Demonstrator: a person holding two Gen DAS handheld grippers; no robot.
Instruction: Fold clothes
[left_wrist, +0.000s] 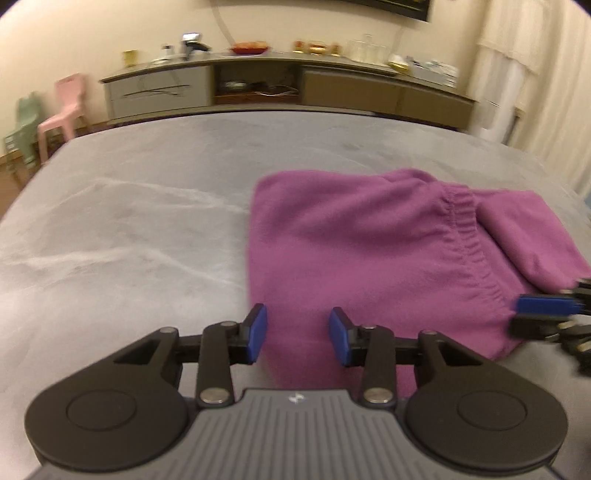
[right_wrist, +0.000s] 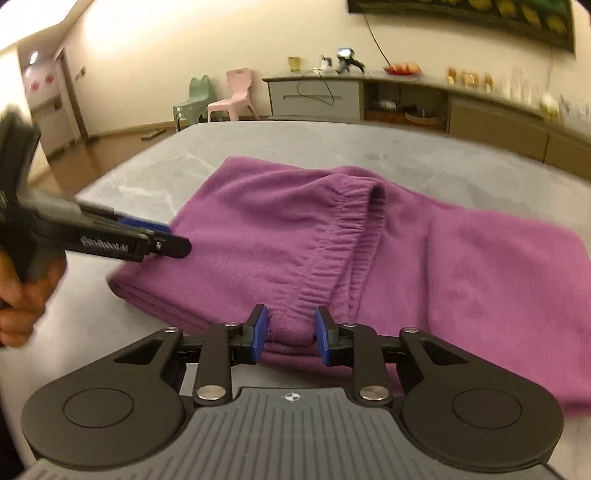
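Purple fleece trousers (left_wrist: 369, 251) lie folded on the grey bed (left_wrist: 129, 229), the elastic waistband (left_wrist: 469, 236) on top. My left gripper (left_wrist: 298, 336) is open and empty, hovering over the garment's near left corner. My right gripper (right_wrist: 291, 334) is open, its blue pads either side of the near end of the waistband (right_wrist: 332, 240) at the trousers' (right_wrist: 461, 266) front edge, not clamped. The left gripper also shows in the right wrist view (right_wrist: 162, 236), held in a hand above the garment's left edge. The right gripper also shows in the left wrist view (left_wrist: 543, 314).
A long low sideboard (left_wrist: 280, 85) with dishes and glasses stands beyond the bed. A pink chair (left_wrist: 62, 110) and a green chair (left_wrist: 22, 133) stand at the far left. Curtains (left_wrist: 517, 74) hang at the right. The bed (right_wrist: 110, 321) has bare grey surface left of the trousers.
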